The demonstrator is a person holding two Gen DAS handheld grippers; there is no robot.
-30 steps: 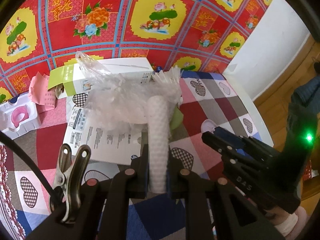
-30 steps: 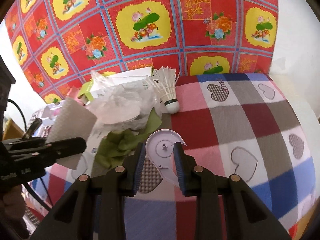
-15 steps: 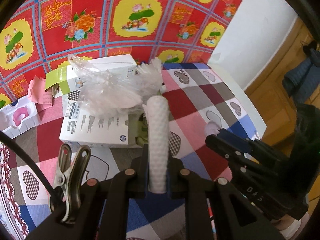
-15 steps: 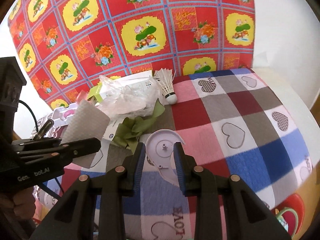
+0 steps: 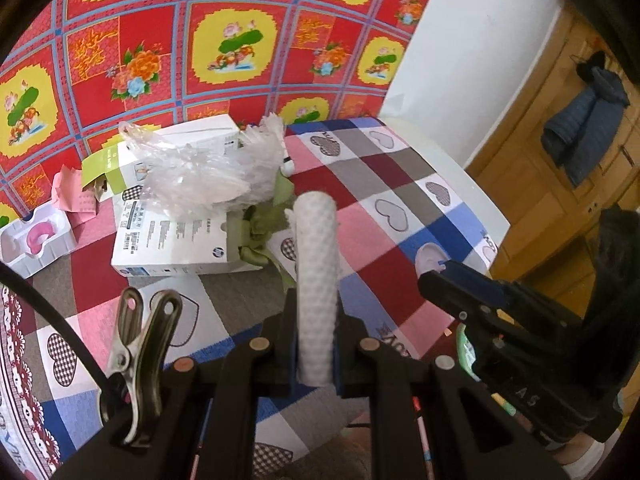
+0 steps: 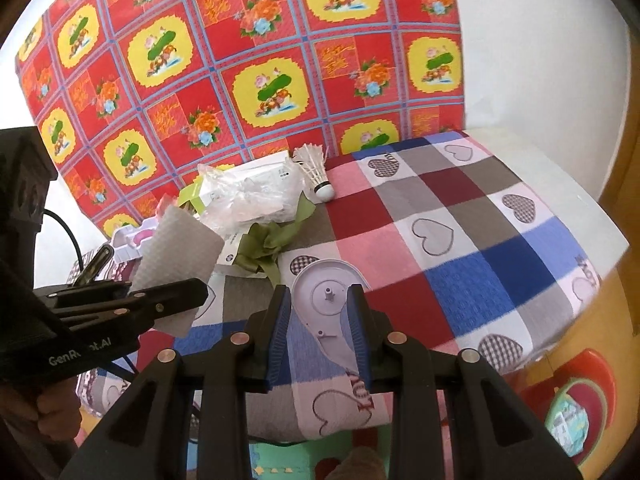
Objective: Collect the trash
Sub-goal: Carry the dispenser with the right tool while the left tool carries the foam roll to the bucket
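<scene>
- Trash is in both grippers: the left gripper (image 5: 316,344) is clamped on a folded paper towel (image 5: 316,280), and the right gripper (image 6: 320,320) pinches a lilac plastic disc (image 6: 326,292) between its blue pads.
- More trash lies on the checked cloth (image 6: 460,216): a clear plastic bag (image 5: 200,176), a green ribbon (image 6: 268,244), a white box (image 5: 172,244), pink paper (image 5: 76,196), a white tray (image 5: 32,240) and a shuttlecock (image 6: 316,172).
- Step in hand, as I judge it: carrying both pieces off the table to a bin. No bin is clearly in view; a red and yellow thing (image 6: 576,392) sits low beyond the table's edge, but what it is I cannot tell.
- To do it well: keep both grips firm, since the towel is soft and could slip, and the disc is held only near its rim.
- Hold the two grippers apart so the loads do not knock together.
- Let go only once each piece is right over the bin.
- Pose: both grippers tilt downward over the table's near edge, side by side, the left one showing at the left of the right wrist view (image 6: 120,300).
</scene>
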